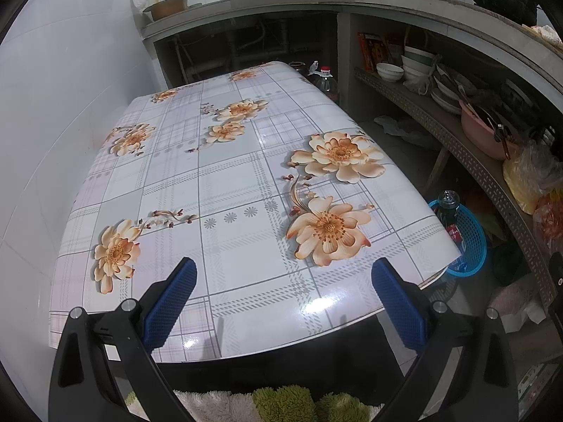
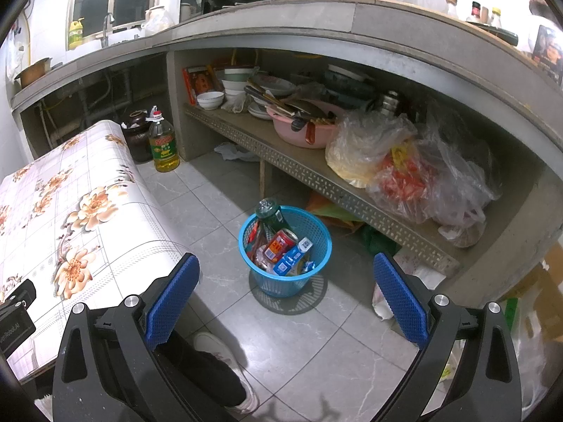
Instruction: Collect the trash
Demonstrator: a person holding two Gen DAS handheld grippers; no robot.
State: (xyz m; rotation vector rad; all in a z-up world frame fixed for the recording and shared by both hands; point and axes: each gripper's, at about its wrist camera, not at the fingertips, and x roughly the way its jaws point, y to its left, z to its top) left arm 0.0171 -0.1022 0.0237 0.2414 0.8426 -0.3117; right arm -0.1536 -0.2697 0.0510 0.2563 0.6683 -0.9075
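A blue mesh basket [image 2: 318, 234] stands on the tiled floor beside the table. It holds a green bottle [image 2: 272, 216], a red can [image 2: 279, 244], a blue-and-white carton [image 2: 293, 256] and wrappers. My right gripper [image 2: 286, 281] is open and empty, held above the floor just in front of the basket. My left gripper [image 1: 284, 285] is open and empty above the near edge of the floral table [image 1: 228, 183]. The basket [image 1: 473, 242] shows past the table's right edge in the left wrist view.
A concrete counter runs behind, with a low shelf [image 2: 267, 140] of bowls, a pink basin [image 2: 302, 130] and plastic bags [image 2: 404, 165]. An oil bottle [image 2: 163, 144] and a dark jar [image 2: 137, 133] stand on the floor by the table's far corner. A white shoe [image 2: 218, 351] is below.
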